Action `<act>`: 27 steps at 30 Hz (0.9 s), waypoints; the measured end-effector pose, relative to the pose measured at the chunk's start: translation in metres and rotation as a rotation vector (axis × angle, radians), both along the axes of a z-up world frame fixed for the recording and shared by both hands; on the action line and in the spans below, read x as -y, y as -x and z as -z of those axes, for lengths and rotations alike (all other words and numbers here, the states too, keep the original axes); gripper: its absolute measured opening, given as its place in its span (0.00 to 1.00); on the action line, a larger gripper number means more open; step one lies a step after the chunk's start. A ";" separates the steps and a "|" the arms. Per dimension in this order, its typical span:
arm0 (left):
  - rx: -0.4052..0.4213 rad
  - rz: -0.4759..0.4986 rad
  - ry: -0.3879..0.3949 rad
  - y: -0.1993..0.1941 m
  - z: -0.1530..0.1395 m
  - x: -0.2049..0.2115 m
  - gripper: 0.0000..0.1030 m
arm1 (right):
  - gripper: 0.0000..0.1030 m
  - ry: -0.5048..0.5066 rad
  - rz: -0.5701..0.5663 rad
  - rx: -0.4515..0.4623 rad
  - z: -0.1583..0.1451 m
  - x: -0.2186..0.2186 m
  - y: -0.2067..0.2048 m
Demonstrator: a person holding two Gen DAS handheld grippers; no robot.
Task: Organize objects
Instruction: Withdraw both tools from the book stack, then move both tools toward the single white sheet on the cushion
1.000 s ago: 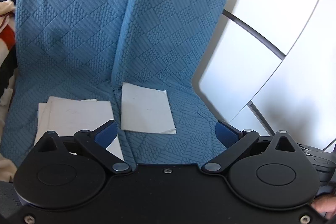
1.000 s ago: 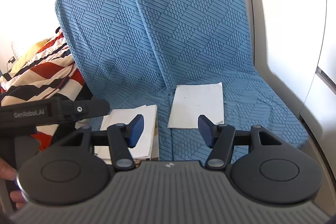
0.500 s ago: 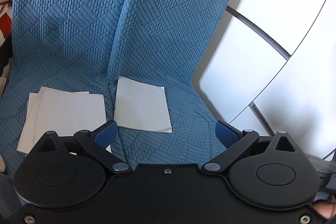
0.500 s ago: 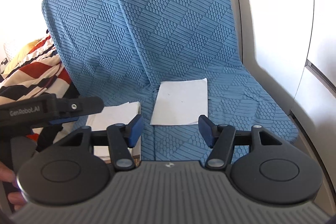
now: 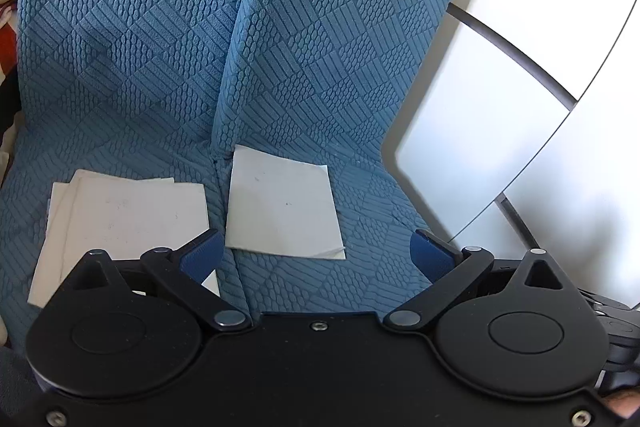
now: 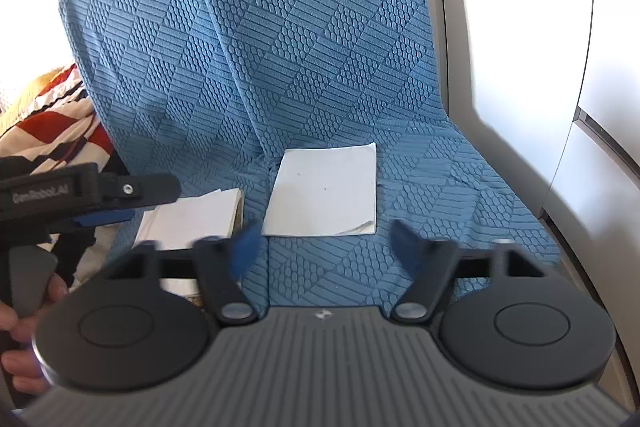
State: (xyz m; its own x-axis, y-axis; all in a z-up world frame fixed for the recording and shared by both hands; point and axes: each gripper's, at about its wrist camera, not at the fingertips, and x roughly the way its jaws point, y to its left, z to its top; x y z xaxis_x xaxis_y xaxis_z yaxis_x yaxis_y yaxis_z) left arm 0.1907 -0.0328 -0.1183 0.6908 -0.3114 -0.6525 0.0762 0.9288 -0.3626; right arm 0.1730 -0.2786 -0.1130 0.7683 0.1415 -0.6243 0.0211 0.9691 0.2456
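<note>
White paper sheet (image 5: 282, 205) lies beside paper stack (image 5: 120, 223) on blue cushions (image 5: 320, 67); both hand-held grippers spread, right's fingers blurred

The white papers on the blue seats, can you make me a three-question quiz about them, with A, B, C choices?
1. Where does the single sheet lie?
A. on the right blue seat
B. on the striped blanket
C. on the white wall

2. What colour is the seat cover?
A. green
B. blue
C. yellow

3. What are the two tools doing?
A. both pinch paper
B. one holds a cup
C. both are open and hold nothing

Answers:
1. A: the single sheet lies flat on the right seat, beside the paper stack on the left seat.
2. B: the textured cover is blue all over.
3. C: the left tool and the right tool have their fingers spread apart, nothing between them.
</note>
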 end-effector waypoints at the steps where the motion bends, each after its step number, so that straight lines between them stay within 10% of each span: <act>1: -0.004 -0.001 0.000 -0.004 0.003 0.000 0.97 | 0.84 -0.006 0.001 0.004 0.001 0.001 -0.001; 19: -0.043 0.053 0.023 -0.062 0.065 -0.004 0.96 | 0.86 0.006 0.040 -0.048 0.052 0.006 -0.045; 27: -0.133 0.060 0.068 -0.098 0.100 -0.010 0.80 | 0.86 -0.071 0.075 -0.046 0.081 0.002 -0.080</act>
State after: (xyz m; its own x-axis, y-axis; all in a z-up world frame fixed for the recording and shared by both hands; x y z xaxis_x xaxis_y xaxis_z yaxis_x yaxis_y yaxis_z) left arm 0.2885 -0.0231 -0.2187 0.5784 -0.3956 -0.7134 0.0773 0.8972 -0.4348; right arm 0.2531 -0.2802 -0.1940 0.7490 0.1300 -0.6497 0.1057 0.9446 0.3108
